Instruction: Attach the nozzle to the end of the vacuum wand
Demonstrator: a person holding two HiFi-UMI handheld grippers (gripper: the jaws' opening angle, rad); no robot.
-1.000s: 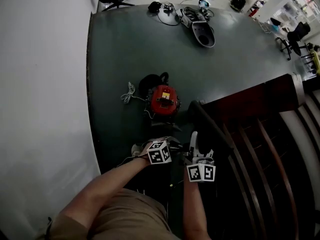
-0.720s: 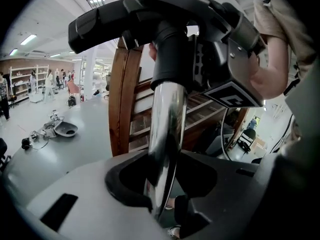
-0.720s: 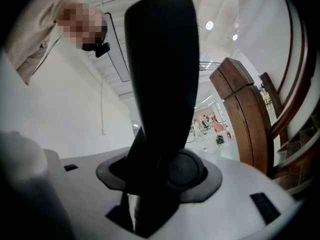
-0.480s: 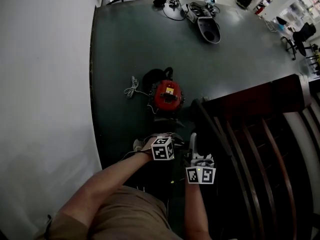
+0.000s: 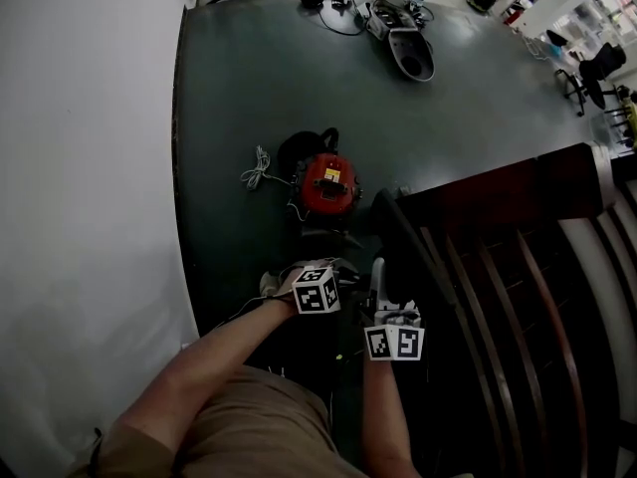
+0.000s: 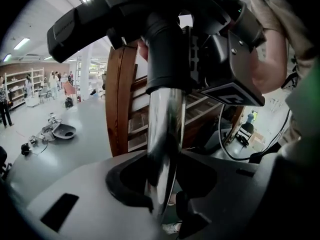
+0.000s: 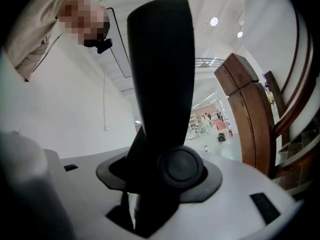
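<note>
Nozzle (image 7: 160, 74), black, clamped between right gripper's (image 7: 160, 180) jaws, its collar over the top end of the chrome wand (image 6: 164, 129). Left gripper (image 6: 164, 198) closed on the wand lower down. Wooden chair (image 5: 498, 267) just beside both. Red vacuum (image 5: 326, 187) on the floor (image 5: 249, 78) beyond

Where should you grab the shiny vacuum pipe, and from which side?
Grab the bare shiny pipe beside its fat black collar, coming from the side so the tongs squeeze across it. It is round, smooth and slim there, as the left tongs hold it now.
</note>
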